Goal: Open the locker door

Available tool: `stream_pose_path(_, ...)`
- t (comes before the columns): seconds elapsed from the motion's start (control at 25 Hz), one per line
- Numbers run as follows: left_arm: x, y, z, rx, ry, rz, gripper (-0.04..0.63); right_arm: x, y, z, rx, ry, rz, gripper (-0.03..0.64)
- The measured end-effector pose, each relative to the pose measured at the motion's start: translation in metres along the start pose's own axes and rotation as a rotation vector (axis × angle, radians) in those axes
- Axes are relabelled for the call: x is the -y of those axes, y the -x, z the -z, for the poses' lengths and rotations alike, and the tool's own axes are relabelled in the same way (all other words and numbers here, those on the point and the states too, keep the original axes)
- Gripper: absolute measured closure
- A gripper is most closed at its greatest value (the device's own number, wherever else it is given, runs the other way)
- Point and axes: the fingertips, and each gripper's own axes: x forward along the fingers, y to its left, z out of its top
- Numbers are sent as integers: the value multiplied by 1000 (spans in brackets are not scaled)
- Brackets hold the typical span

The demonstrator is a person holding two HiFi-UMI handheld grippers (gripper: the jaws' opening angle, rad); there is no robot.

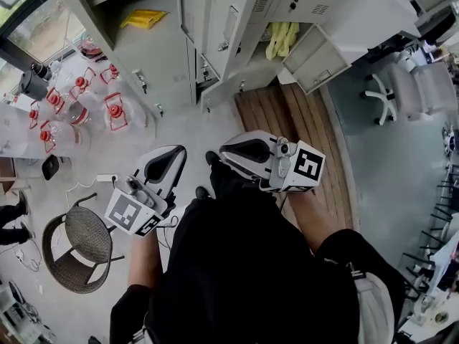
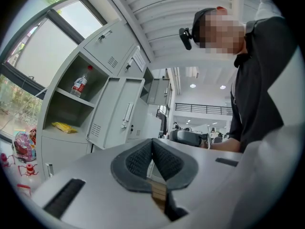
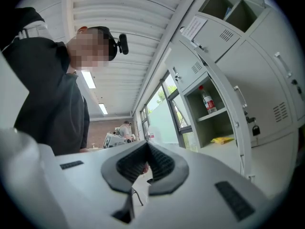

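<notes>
Head view shows both grippers held low and close before the person's body, well short of the locker door (image 1: 228, 21), which stands swung out from the grey lockers (image 1: 143, 63). The left gripper (image 1: 172, 160) angles up towards that door, its forearm (image 1: 143, 260) bent at the elbow. The right gripper (image 1: 228, 153) lies flatter, seemingly turned sideways below the door. Each gripper's own view shows its jaws pressed together at the tips, with nothing between them.
</notes>
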Motion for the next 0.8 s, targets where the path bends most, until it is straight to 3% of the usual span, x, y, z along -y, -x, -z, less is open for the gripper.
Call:
stream_pose_path(0.2, 31, 17, 18, -3, 17, 23, 584, -19, 17, 16, -8, 3, 93, 605)
stream_pose_path(0.36, 46, 27, 24, -5, 13, 24, 584, -31, 22, 20, -16, 17, 97, 606)
stream_pose_path(0.56, 48, 31, 21, -8, -3, 20, 584, -40, 16, 17, 0, 47, 100, 606)
stream_pose_path(0.8, 53, 30, 21, -19, -16, 37, 584, -27, 26, 12, 50, 66, 201, 606)
